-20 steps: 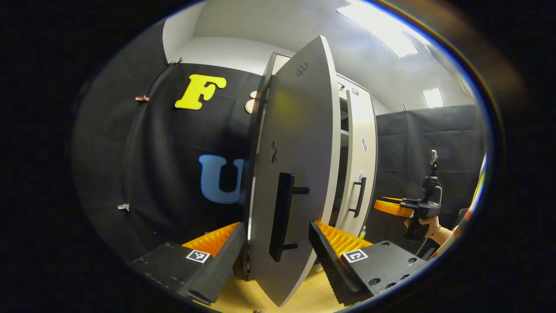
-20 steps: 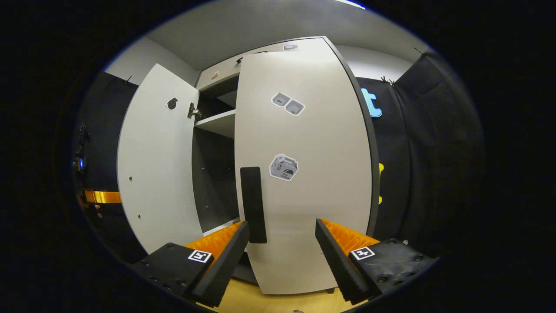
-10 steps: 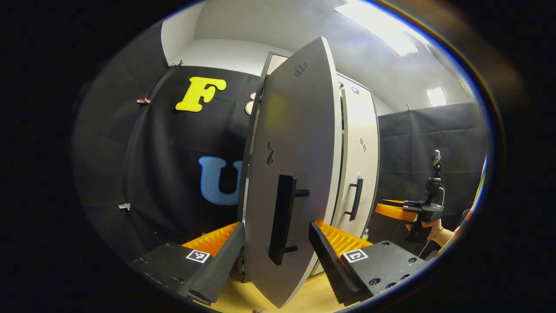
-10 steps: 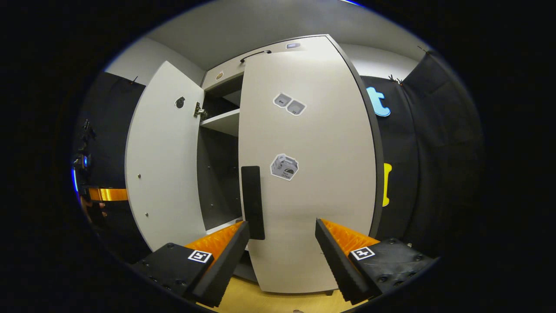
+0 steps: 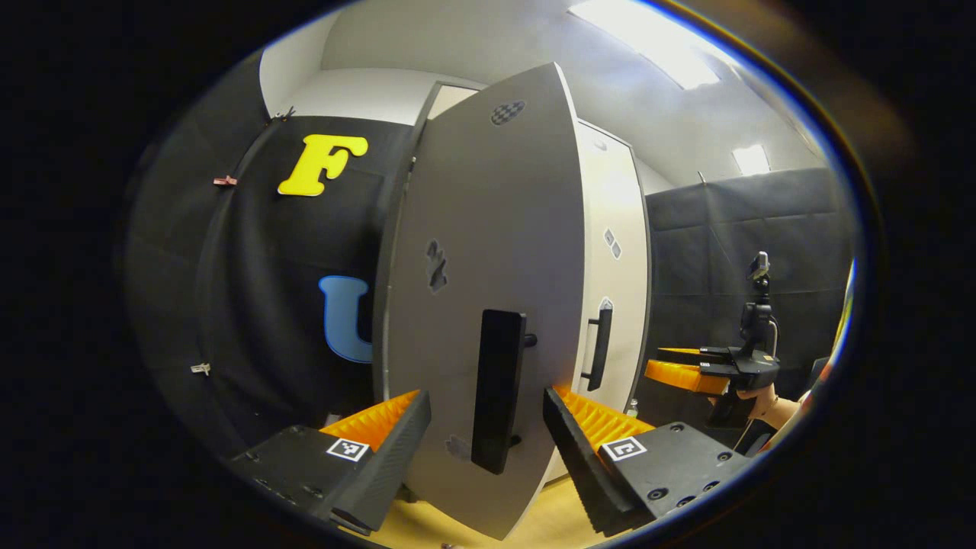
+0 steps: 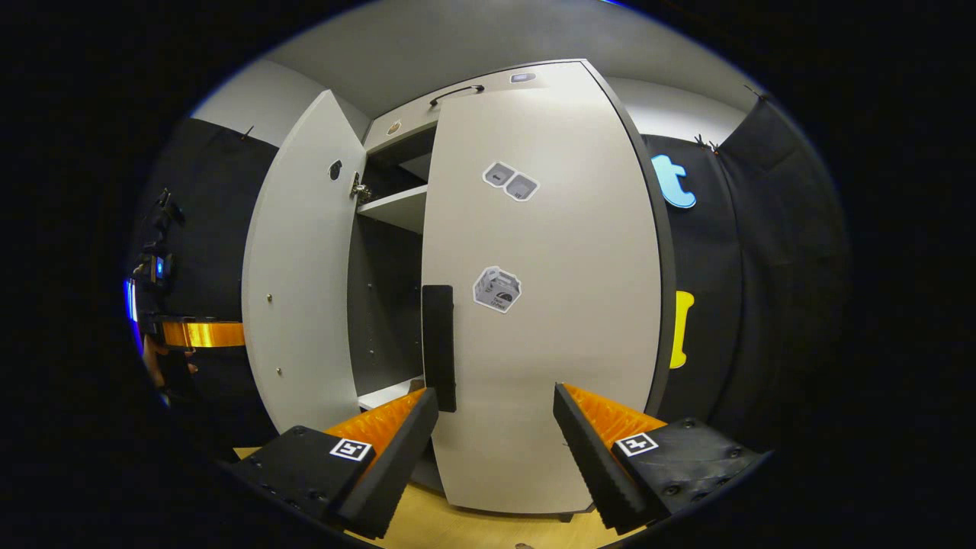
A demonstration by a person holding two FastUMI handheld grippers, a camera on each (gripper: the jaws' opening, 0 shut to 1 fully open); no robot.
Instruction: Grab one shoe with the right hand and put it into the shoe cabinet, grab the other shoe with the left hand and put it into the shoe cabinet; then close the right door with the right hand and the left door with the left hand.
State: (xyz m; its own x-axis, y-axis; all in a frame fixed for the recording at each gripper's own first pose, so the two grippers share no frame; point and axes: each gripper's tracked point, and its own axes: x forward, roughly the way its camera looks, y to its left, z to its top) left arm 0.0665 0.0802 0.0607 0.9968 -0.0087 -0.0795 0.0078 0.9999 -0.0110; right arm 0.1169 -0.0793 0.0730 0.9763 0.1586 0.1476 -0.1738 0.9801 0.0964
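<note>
The grey shoe cabinet's left door (image 5: 488, 252) stands partly open right in front of my left gripper (image 5: 486, 450). That gripper is open, and the door's black handle (image 5: 499, 389) sits in line between its fingers. I cannot tell whether a finger touches the door. The right door (image 6: 541, 305) looks shut against the cabinet, its black handle (image 6: 438, 347) just above my open right gripper (image 6: 496, 450), which holds nothing. Between the doors a dark gap shows a white shelf (image 6: 393, 207). The left door (image 6: 305, 259) angles outward there.
Black cloth walls surround the cabinet. The wooden floor (image 6: 473, 526) runs under its base. In the left gripper view, the right gripper (image 5: 686, 372) hangs to the right of the right door (image 5: 614, 290), held by a hand (image 5: 766, 408). The left gripper (image 6: 202, 333) appears beside the left door.
The left door has swung toward the cabinet, narrowing the gap between the doors. My left gripper followed it. The right gripper has drawn back a little from the right door.
</note>
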